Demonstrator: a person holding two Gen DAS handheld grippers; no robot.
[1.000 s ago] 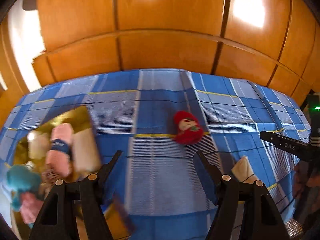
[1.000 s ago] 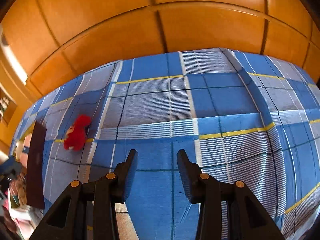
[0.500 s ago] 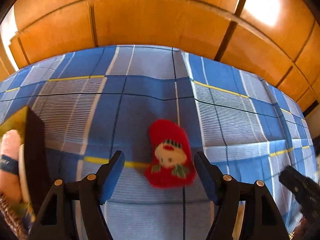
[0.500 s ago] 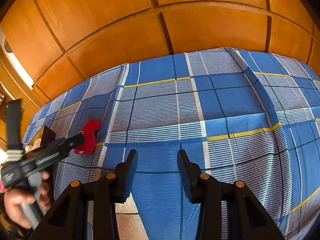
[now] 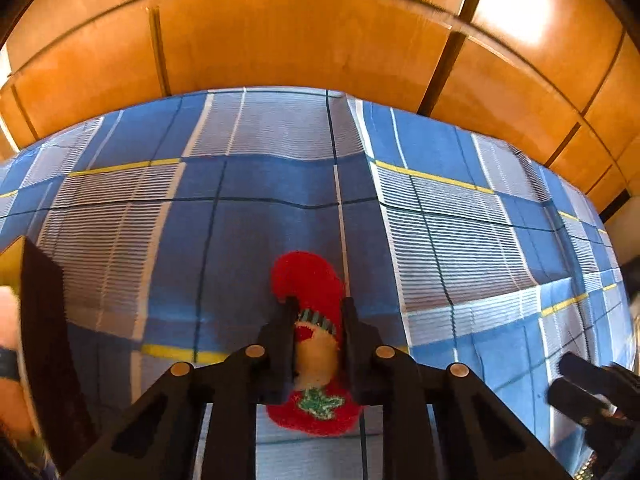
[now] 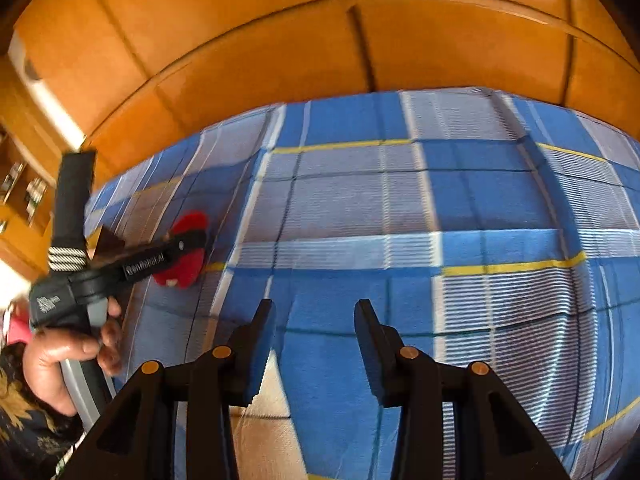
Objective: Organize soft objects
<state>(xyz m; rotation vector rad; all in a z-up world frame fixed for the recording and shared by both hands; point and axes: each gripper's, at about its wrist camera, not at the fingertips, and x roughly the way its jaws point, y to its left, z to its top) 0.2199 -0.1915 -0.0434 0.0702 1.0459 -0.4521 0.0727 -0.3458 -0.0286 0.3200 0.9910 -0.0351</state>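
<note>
Red sock [image 5: 316, 292] pinched by left tongs [image 5: 316, 308] (just closed); right tongs [image 6: 315, 312] spread, empty.

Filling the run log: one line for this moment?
left gripper: just closed on red Santa sock | right gripper: open, empty | sock on plaid bedsheet

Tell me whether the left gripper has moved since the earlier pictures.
Yes. The left gripper has advanced across the plaid bedspread to the red sock, and its jaws have just been closing on it.

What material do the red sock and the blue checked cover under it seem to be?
Red sock: probably fluffy knit or fleece, matte; its edges look fuzzy. Blue checked cover: likely thin woven cloth, matte; it shows soft folds and printed stripes.
</note>
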